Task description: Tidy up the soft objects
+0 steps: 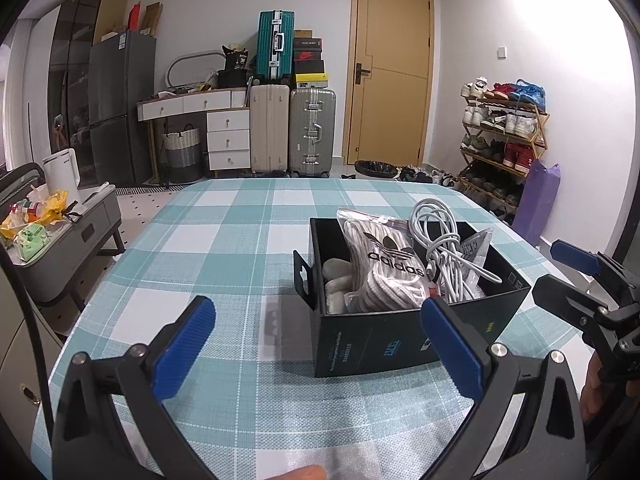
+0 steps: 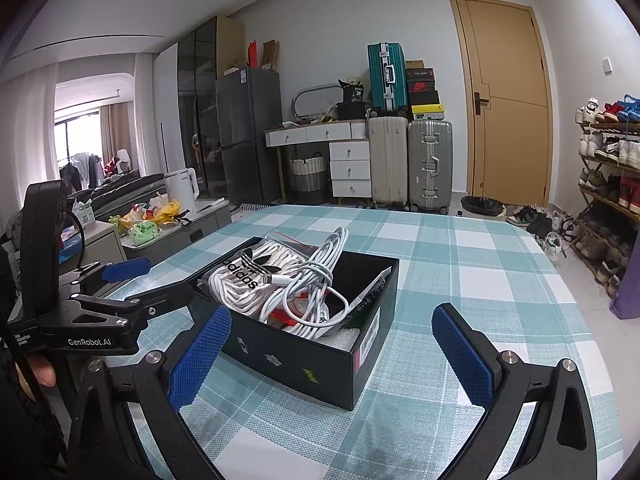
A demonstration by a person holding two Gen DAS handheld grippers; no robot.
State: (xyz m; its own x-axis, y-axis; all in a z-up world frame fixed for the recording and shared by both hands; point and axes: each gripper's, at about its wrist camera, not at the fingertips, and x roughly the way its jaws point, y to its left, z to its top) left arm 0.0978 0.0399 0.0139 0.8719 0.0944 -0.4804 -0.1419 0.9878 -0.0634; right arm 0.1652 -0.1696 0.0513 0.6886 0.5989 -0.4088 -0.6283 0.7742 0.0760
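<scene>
An open black box (image 1: 384, 340) (image 2: 320, 364) stands on the checked tablecloth. In it lie a clear Adidas bag of white laces (image 1: 384, 268) (image 2: 248, 276), a coiled white cable (image 1: 444, 252) (image 2: 316, 280) and something white and soft (image 1: 336, 280) at the left end. My left gripper (image 1: 320, 344) is open and empty, just short of the box's near side. My right gripper (image 2: 332, 356) is open and empty, close to the box's near corner. Each gripper shows in the other's view, the right (image 1: 568, 276) and the left (image 2: 132, 280).
The table (image 1: 224, 240) (image 2: 460, 264) has a blue and white checked cloth. A grey side table with a kettle and snacks (image 1: 60, 216) stands to the left. Suitcases (image 1: 292, 132), a desk, a door and a shoe rack (image 1: 504, 140) line the far wall.
</scene>
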